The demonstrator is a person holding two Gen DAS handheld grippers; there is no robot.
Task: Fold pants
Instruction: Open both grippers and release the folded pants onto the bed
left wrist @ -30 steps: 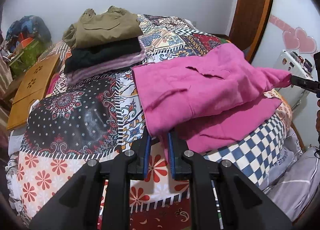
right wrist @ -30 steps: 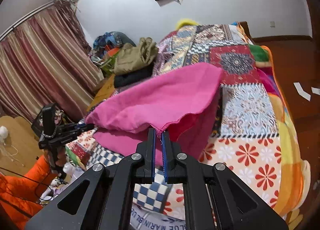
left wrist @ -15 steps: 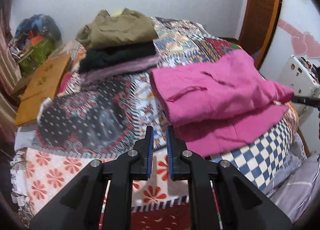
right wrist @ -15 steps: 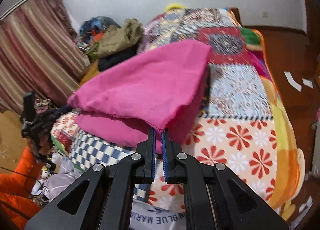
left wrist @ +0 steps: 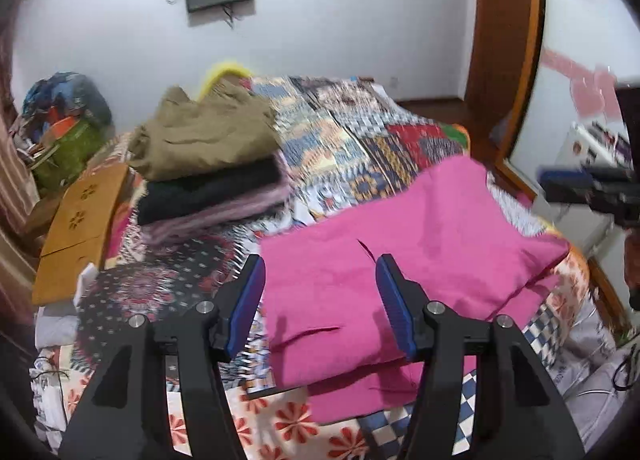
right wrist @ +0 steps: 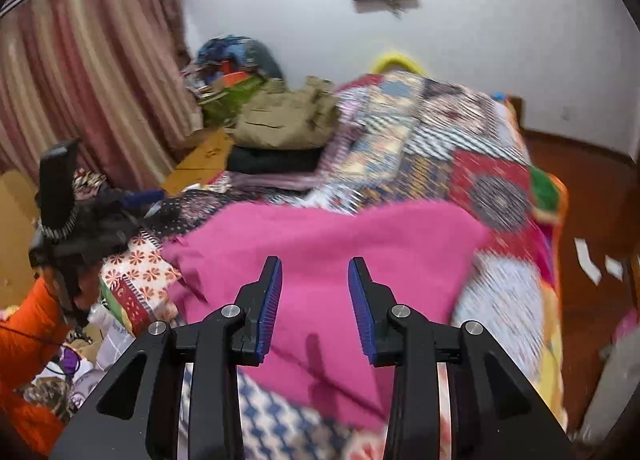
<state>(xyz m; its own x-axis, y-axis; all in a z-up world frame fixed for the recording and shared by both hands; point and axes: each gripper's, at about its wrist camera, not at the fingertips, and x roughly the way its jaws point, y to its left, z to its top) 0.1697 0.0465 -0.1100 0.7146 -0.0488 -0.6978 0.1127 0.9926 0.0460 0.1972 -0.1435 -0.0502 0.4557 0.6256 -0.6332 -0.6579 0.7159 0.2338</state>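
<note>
The pink pants [left wrist: 408, 260] lie folded on the patchwork bed [left wrist: 352, 148], spread flat just ahead of and below both tools. The left gripper [left wrist: 320, 300] hangs over the near left part of the pants with its jaws opening, blue pads [left wrist: 246, 300] well apart and nothing pinched between them; the cloth lies beneath, not touched by either pad. The right gripper [right wrist: 315, 304] hovers over the pants [right wrist: 340, 252] from the other side, its jaws also opening, a narrower gap than the left, and again nothing caught between the pads [right wrist: 270, 304]. Each tool shows in the other's view: the right gripper at the far right edge beyond the pants, the left one off to the left, held by someone in an orange sleeve [right wrist: 24, 340]. Beyond the left gripper, ahead and to its left, sits a stack [left wrist: 208, 164] of folded clothes, olive on top, black under it, striped at the bottom. A tan board [left wrist: 80, 220] lies further left, by the bed's edge. Both views are smeared with motion blur.
</note>
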